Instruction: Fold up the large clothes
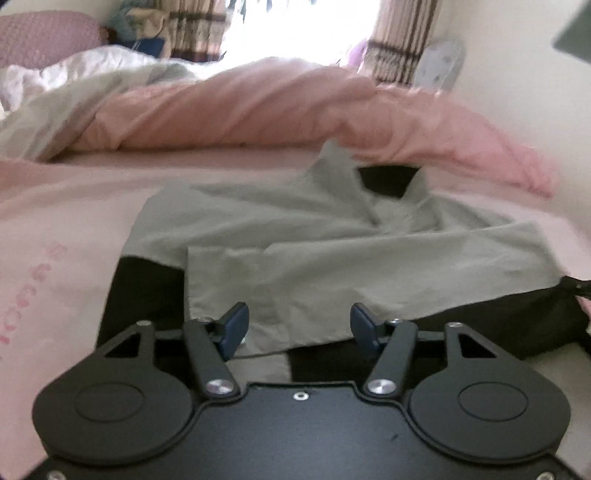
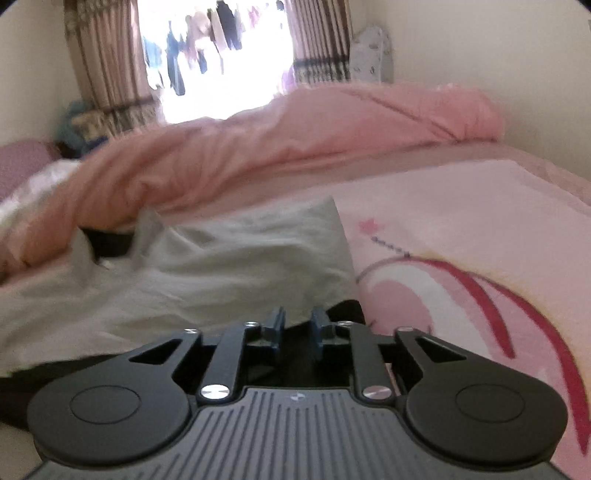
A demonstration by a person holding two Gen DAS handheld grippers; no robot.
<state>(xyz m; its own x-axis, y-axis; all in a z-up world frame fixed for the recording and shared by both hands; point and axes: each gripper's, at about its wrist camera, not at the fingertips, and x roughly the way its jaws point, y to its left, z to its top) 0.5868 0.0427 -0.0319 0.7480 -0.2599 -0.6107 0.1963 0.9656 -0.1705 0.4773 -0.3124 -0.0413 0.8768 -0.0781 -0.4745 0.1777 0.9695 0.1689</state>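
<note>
Grey-and-black garment (image 1: 332, 258) on pink bed (image 1: 55, 229) (left gripper (image 1: 299, 326) agape)

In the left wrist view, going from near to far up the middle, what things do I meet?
left gripper → grey and black garment → pink sheet → pink duvet → window

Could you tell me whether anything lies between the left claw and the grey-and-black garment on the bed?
Nothing visible does. The left claw is open directly over the garment, whose folded grey panel lies right ahead of its fingertips. The pink duvet is bunched up behind the garment, not in front.
</note>
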